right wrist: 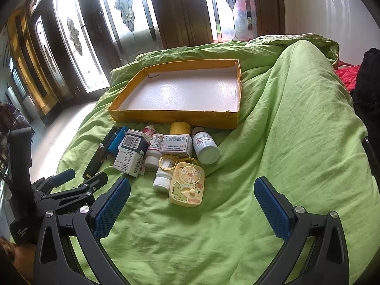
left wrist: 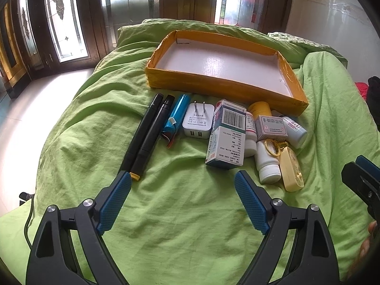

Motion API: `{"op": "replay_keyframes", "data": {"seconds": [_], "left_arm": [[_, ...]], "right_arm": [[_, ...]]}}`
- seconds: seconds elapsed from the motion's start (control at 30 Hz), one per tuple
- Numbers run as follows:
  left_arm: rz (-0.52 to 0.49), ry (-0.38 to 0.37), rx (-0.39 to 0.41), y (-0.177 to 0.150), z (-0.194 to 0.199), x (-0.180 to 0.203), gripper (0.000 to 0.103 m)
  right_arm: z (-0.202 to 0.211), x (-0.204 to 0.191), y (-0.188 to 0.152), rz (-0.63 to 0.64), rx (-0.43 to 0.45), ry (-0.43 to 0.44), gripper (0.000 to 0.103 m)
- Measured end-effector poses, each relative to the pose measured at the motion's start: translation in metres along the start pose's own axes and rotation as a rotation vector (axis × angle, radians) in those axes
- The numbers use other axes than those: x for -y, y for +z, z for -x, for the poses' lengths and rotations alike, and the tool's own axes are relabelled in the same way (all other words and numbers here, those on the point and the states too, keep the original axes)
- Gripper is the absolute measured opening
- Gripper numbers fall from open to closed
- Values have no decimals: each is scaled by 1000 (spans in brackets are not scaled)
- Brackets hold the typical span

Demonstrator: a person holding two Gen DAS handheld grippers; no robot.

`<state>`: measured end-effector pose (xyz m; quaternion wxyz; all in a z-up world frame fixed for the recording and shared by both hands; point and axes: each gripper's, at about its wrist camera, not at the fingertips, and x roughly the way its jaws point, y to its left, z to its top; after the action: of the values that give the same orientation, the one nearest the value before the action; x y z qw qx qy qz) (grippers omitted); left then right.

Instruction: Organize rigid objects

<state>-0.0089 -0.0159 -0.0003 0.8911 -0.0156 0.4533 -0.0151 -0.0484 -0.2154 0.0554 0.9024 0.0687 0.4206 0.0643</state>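
An empty yellow cardboard tray (left wrist: 209, 87) (right wrist: 175, 116) lies on the green bedcover. In front of it lie two black pens (left wrist: 147, 137), a blue battery pack (left wrist: 177, 116), a white charger (left wrist: 198, 122), a medicine box (left wrist: 226, 137) (right wrist: 130, 154), several white bottles (left wrist: 267, 163) (right wrist: 205, 148) and a yellow keychain toy (left wrist: 291, 168) (right wrist: 187, 185). My left gripper (left wrist: 182, 199) is open and empty, just short of the pens and box. My right gripper (right wrist: 192, 204) is open and empty, just short of the yellow toy.
The green bedcover (left wrist: 178, 213) is wrinkled and rises in a hump at the right (right wrist: 296, 95). Glass doors (left wrist: 71, 23) stand behind the bed. Red and black clothes (right wrist: 356, 76) lie at the far right. The bed drops off to the floor at left.
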Motion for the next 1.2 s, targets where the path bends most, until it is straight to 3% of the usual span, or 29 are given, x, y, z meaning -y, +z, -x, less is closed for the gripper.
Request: {"op": "replay_keyframes", "data": {"seconds": [0.23, 0.47, 0.8, 0.97, 1.2], "left_arm": [[-80, -8, -32, 9, -8, 24, 89], [-83, -12, -24, 16, -10, 30, 87], [-116, -27, -41, 35, -31, 43, 69], [-103, -56, -79, 41, -46, 43, 37], [-68, -107, -88, 35, -33, 33, 34]], "right_arm": [[-1, 10, 3, -47, -1, 23, 102], [2, 14, 4, -70, 7, 36, 102], [-1, 14, 3, -67, 0, 28, 102], [-3, 16, 3, -66, -5, 25, 102], [-8, 19, 2, -67, -25, 28, 102]]}}
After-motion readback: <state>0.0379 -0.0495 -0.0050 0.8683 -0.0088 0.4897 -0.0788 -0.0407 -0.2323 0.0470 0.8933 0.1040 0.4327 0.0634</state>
